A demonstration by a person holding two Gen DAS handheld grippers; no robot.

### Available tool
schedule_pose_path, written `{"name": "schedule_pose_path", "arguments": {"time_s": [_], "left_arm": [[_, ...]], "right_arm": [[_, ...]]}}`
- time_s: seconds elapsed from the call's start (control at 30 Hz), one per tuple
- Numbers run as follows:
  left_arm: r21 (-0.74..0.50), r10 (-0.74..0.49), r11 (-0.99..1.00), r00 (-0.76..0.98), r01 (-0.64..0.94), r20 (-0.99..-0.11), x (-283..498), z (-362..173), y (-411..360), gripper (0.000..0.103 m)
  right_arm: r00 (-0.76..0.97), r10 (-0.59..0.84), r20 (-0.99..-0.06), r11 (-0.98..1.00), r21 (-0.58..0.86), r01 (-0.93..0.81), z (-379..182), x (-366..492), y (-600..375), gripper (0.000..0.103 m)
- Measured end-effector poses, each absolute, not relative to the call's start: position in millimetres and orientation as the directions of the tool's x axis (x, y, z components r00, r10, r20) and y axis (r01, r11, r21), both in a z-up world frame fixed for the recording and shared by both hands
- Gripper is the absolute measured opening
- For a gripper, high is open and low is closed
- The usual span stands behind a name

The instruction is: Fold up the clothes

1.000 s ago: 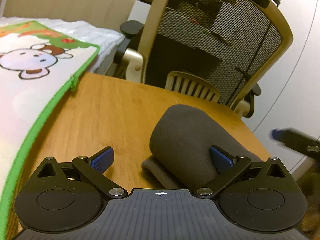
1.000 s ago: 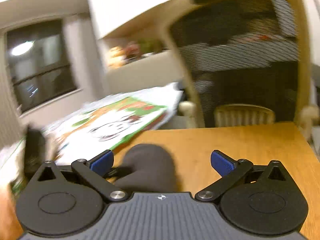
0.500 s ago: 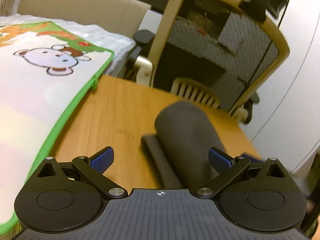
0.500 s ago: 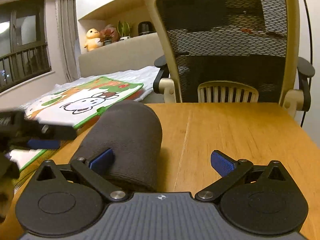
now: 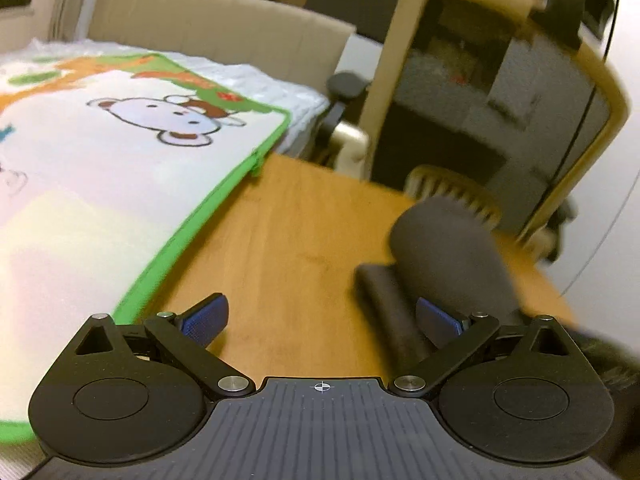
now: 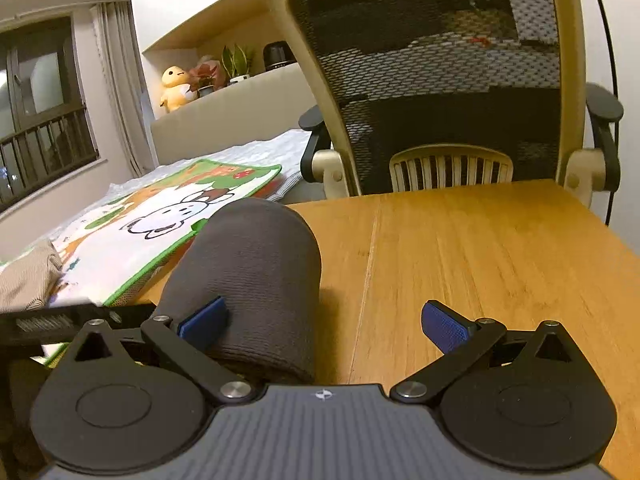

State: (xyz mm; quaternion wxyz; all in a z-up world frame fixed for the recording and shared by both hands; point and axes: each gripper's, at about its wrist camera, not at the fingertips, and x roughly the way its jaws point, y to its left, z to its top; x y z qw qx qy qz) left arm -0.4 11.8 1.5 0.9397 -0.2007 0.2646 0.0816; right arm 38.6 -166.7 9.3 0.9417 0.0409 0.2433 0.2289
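A dark grey garment [image 5: 448,256] lies rolled into a thick bundle on the wooden table [image 5: 288,240], with a flat edge sticking out at its left side. My left gripper [image 5: 320,318] is open; the roll lies just behind its right finger, and bare wood shows between the pads. In the right wrist view the same grey roll [image 6: 256,264] lies in front of the left finger of my right gripper [image 6: 324,318], which is open too, with only table [image 6: 480,248] between its pads. Neither gripper holds the cloth.
A cartoon-print bag with a green zip edge [image 5: 120,168] lies at the table's left, also in the right wrist view [image 6: 168,220]. A beige cloth [image 6: 28,280] lies on it. A mesh office chair [image 6: 440,92] stands behind the table's far edge. The other gripper's body [image 6: 60,322] shows at left.
The left gripper has shifted left and back, so the roll now sits further right in its view. The right gripper has steadied close behind the roll. Both stay open.
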Motion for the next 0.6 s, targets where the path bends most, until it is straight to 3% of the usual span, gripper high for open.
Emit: {"name": "schedule_pose_path", "arguments": {"time_s": [0.2, 0.6], "left_arm": [[-0.443, -0.076, 0.883, 0.883, -0.157, -0.464, -4.4, 10.8, 7.6, 0.102], [-0.435, -0.056, 0.882, 0.878, -0.179, -0.475, 1.8, -15.1, 2.2, 0.103]], "right_arm": [[0.788, 0.441, -0.430, 0.897, 0.173, -0.407, 9.5, 36.0, -165.6, 0.103], [0.750, 0.489, -0.446, 0.871, 0.288, -0.397, 3.3, 48.2, -178.1, 0.103]]}}
